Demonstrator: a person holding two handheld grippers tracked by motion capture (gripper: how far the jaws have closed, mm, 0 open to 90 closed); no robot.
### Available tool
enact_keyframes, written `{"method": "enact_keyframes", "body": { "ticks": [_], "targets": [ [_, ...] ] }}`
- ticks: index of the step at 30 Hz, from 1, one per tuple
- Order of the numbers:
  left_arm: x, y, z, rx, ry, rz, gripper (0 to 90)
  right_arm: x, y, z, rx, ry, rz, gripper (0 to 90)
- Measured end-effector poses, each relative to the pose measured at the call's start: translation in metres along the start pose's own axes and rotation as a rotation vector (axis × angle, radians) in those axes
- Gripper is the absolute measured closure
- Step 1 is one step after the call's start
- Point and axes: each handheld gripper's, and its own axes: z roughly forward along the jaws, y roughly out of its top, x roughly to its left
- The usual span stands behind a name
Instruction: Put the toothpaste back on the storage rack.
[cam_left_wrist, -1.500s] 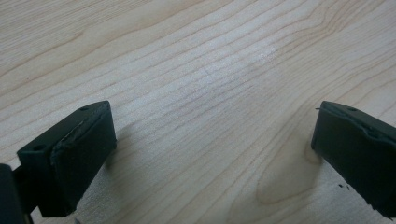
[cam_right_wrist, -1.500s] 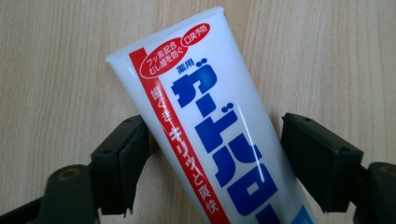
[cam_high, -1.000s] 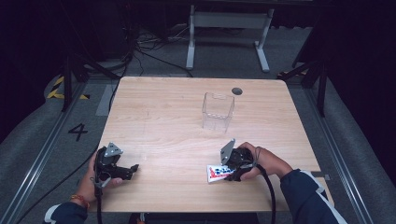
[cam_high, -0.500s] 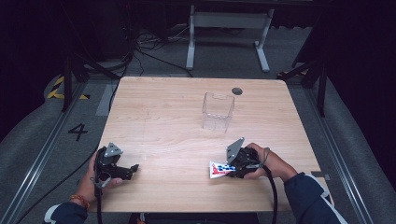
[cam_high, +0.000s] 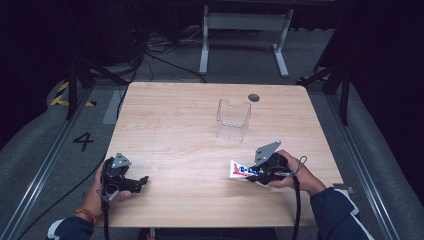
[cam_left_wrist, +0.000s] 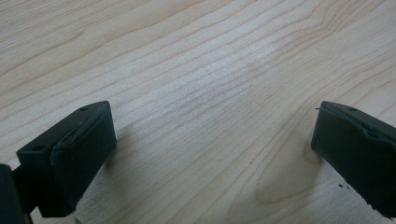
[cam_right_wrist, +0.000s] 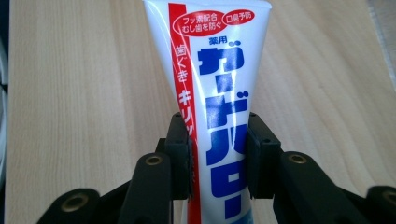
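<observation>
Right gripper (cam_high: 252, 175) clamps a glossy white toothpaste tube (cam_right_wrist: 215, 93), red-and-blue printed, near the pale wood-grain worktop's (cam_high: 175, 130) near right corner. Left gripper (cam_high: 140, 181), jaws wide, rests near the near left corner. Clear plastic box (cam_high: 233, 119) stands mid-worktop.

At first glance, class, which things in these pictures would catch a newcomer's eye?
The white toothpaste tube with red and blue lettering stands out, clamped in the right tongs near the light wooden table's front right edge. Behind it an empty clear plastic box stands upright, while the left tongs rest open at front left.
</observation>
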Motion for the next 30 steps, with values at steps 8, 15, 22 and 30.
{"method": "enact_keyframes", "body": {
  "ticks": [8,15,22,30],
  "targets": [
    [0.0,0.0,0.0,0.0,0.0,0.0,0.3,-0.004,-0.004,-0.017,-0.105,-0.049,0.036,68.2],
    [0.0,0.0,0.0,-0.001,-0.003,-0.005,0.3,-0.007,-0.005,-0.026,-0.176,-0.071,0.06,68.3],
    [0.0,0.0,0.0,0.0,0.0,0.0,0.3,-0.011,-0.002,-0.034,-0.235,-0.111,0.085,68.3],
    [0.0,0.0,0.0,-0.001,-0.001,-0.001,0.3,-0.018,0.004,-0.048,-0.316,-0.173,0.125,68.2]
  ]
}}
